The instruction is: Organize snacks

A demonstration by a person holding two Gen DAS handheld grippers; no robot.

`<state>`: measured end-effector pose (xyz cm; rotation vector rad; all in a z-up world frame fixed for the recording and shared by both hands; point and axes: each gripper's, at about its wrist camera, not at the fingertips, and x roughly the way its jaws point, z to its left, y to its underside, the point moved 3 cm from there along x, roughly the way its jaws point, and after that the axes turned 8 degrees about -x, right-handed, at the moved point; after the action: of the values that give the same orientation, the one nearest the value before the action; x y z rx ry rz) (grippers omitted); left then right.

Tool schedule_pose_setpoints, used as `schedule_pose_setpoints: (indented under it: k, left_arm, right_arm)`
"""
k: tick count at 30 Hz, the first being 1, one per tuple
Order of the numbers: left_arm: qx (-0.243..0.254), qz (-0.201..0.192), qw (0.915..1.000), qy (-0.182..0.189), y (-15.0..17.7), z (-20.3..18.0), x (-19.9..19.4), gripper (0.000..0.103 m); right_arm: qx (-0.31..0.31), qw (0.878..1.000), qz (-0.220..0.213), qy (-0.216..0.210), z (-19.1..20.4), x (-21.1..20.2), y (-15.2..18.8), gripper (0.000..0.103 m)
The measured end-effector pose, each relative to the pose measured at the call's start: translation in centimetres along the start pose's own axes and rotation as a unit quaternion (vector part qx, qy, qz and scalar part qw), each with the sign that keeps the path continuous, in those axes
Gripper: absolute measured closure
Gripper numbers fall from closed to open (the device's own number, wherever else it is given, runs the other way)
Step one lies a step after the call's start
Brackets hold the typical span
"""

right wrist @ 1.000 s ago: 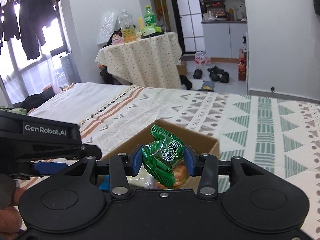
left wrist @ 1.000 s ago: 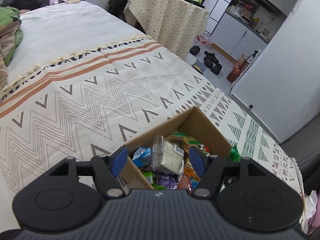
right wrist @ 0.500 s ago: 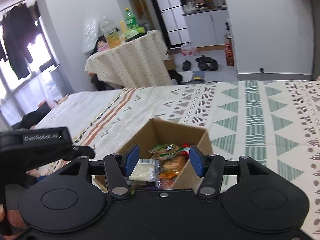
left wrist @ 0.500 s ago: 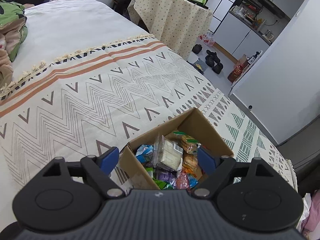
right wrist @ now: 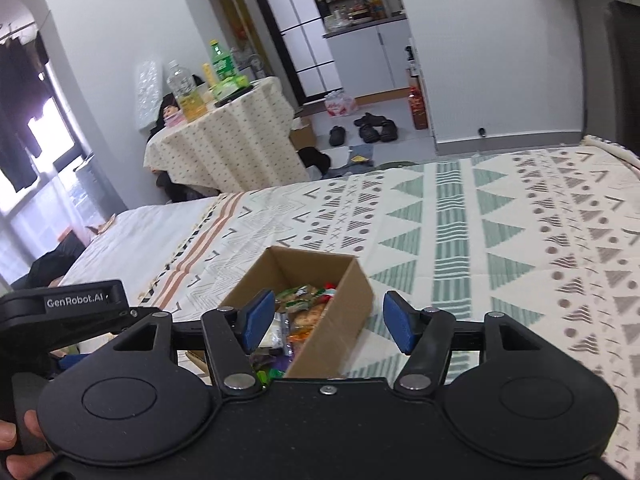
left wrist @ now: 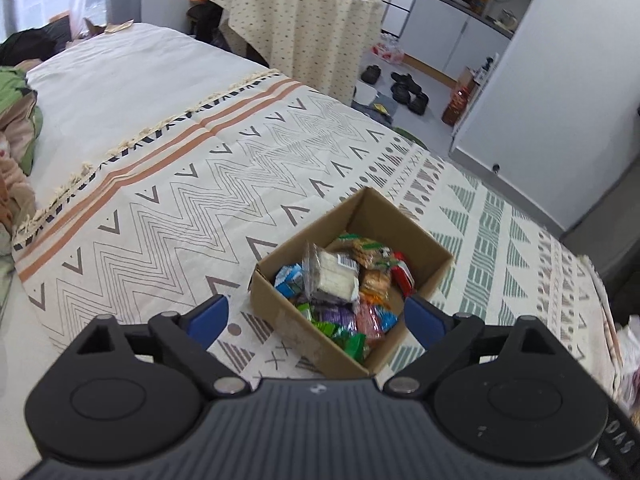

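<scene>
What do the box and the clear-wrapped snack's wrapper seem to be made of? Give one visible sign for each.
Box: apparently corrugated cardboard, matte brown, with thin folded walls and raw edges.
Wrapper: apparently thin clear plastic film, glossy and crinkled; the pale contents show through.

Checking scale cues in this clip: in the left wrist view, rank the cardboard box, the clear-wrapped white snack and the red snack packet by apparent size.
1. cardboard box, largest.
2. clear-wrapped white snack, lying on top of the pile.
3. red snack packet, smallest, though it is partly buried, so its full size is unsure.
</scene>
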<state>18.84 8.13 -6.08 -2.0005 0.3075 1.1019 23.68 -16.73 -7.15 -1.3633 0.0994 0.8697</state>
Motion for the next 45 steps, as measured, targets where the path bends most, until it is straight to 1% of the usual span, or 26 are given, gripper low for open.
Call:
schedule_pose_setpoints:
  k: [3, 5, 7, 9, 11, 16, 20, 23, 27, 31, 35, 37, 41, 45]
  left_arm:
    - [0.028, 0.005, 0.9995, 0.012, 0.4, -0.7, -0.8, 0.008]
    - [0.044, 0.005, 0.9989, 0.016, 0.5, -1.0, -1.4, 0.008]
    - [0.061, 0.008, 0.9979, 0.017, 0.6, -1.4, -1.9, 0.006]
    - [0.077, 0.013, 0.9968, 0.02, 0.7, -1.8, -2.5, 0.004]
    - [0.088, 0.013, 0.9957, 0.027, 0.9, -2.2, -3.2, 0.0]
    - [0.118, 0.005, 0.9922, 0.041, 1.3, -3.1, -5.1, 0.0]
    - [0.14, 0.004, 0.9888, 0.052, 1.8, -3.3, -6.4, 0.0]
    - [0.145, -0.001, 0.9877, 0.058, 2.0, -3.2, -7.3, 0.0]
    - [0.159, -0.014, 0.9847, 0.07, 2.5, -3.5, -8.8, 0.0]
    - [0.175, -0.022, 0.9815, 0.075, 3.1, -3.4, -10.1, 0.0]
    - [0.189, -0.033, 0.9779, 0.083, 3.6, -2.8, -11.6, 0.0]
    - [0.192, -0.038, 0.9768, 0.086, 3.9, -2.4, -12.3, 0.0]
    - [0.21, -0.039, 0.9725, 0.092, 4.6, -1.9, -13.4, 0.0]
    - [0.227, -0.048, 0.9682, 0.094, 5.0, -1.3, -14.5, 0.0]
  right_arm:
    - [-0.001, 1.0, -0.008, 0.013, -0.6, -1.7, -0.2, 0.036]
    - [0.007, 1.0, -0.015, 0.017, -0.9, -2.8, -0.2, 0.031]
    - [0.014, 1.0, -0.02, 0.019, -1.1, -3.7, -0.3, 0.03]
    - [0.018, 0.999, -0.026, 0.022, -1.4, -4.7, -0.3, 0.027]
    - [0.022, 0.999, -0.03, 0.026, -1.9, -5.7, -0.3, 0.019]
    - [0.043, 0.998, -0.036, 0.031, -3.0, -7.9, -0.2, 0.012]
    - [0.047, 0.997, -0.042, 0.04, -3.6, -9.7, 0.1, 0.007]
    - [0.046, 0.997, -0.043, 0.045, -3.8, -11.0, 0.4, 0.0]
    - [0.054, 0.997, -0.043, 0.046, -4.2, -12.6, 0.8, 0.0]
    - [0.043, 0.997, -0.045, 0.055, -3.9, -14.0, 1.3, 0.0]
    - [0.041, 0.996, -0.049, 0.058, -3.6, -15.3, 1.9, 0.0]
    - [0.034, 0.996, -0.044, 0.066, -3.4, -15.8, 2.3, 0.0]
    - [0.02, 0.997, -0.045, 0.061, -2.5, -16.9, 2.8, 0.0]
    - [0.013, 0.997, -0.047, 0.067, -1.8, -18.0, 3.1, 0.0]
